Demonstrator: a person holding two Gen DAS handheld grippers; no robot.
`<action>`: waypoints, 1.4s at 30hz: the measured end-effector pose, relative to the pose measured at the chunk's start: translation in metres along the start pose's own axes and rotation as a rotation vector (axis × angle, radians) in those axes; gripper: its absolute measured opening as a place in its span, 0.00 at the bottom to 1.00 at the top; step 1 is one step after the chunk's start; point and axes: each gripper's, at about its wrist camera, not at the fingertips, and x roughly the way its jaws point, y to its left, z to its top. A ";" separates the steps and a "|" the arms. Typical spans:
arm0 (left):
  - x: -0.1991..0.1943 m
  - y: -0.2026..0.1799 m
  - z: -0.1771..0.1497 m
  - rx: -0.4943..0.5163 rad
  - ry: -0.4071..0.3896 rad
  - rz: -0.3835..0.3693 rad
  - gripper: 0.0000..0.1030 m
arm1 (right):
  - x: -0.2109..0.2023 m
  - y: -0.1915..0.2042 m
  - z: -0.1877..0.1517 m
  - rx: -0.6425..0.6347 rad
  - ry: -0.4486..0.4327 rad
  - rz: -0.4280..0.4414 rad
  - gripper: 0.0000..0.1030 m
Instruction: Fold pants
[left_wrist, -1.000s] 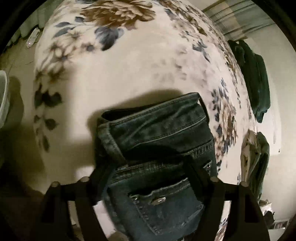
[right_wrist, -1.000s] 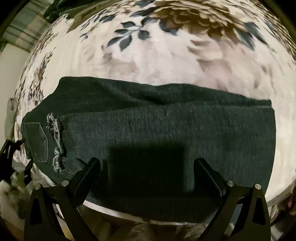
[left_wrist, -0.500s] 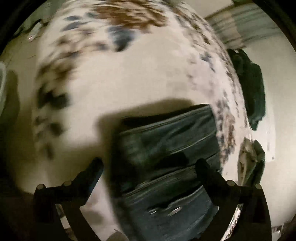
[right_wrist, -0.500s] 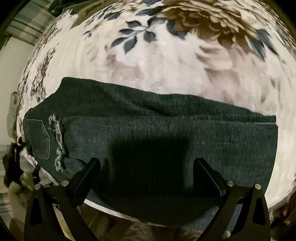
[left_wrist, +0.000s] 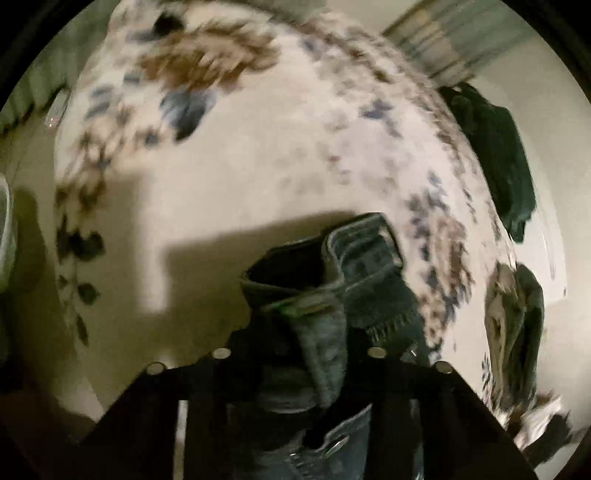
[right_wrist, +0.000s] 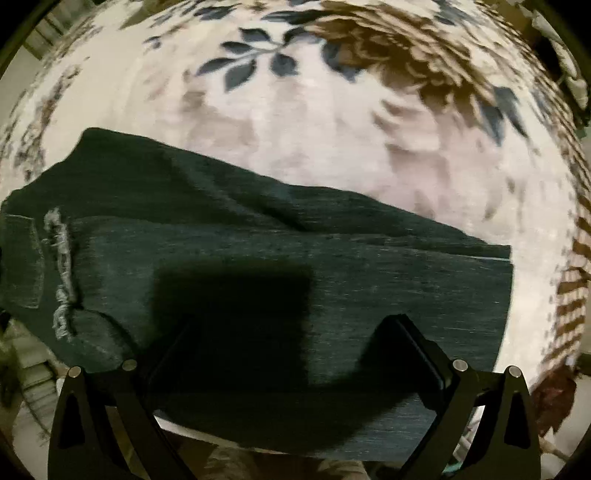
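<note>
Pants (right_wrist: 332, 295) lie flat on floral bed (right_wrist: 314, 147), dark denim, legs stretched sideways. Waistband (left_wrist: 325, 295) bunched and raised between left tongs (left_wrist: 299, 354), jaws closing, pinching denim there. Right tongs (right_wrist: 291, 343) spread wide above legs, holding nothing. Step, as judged: gripping waist end for fold. Next move likely needs right tongs to pinch leg end, then both ends to be carried together evenly.
</note>
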 end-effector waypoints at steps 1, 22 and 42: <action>-0.009 -0.006 -0.003 0.033 -0.017 -0.006 0.25 | 0.000 -0.001 0.000 0.008 0.004 0.000 1.00; -0.124 -0.235 -0.217 1.013 -0.021 -0.031 0.21 | -0.032 -0.153 -0.035 0.250 -0.025 -0.017 1.00; -0.053 -0.261 -0.443 1.445 0.296 0.121 0.32 | -0.038 -0.401 -0.141 0.655 -0.007 0.067 1.00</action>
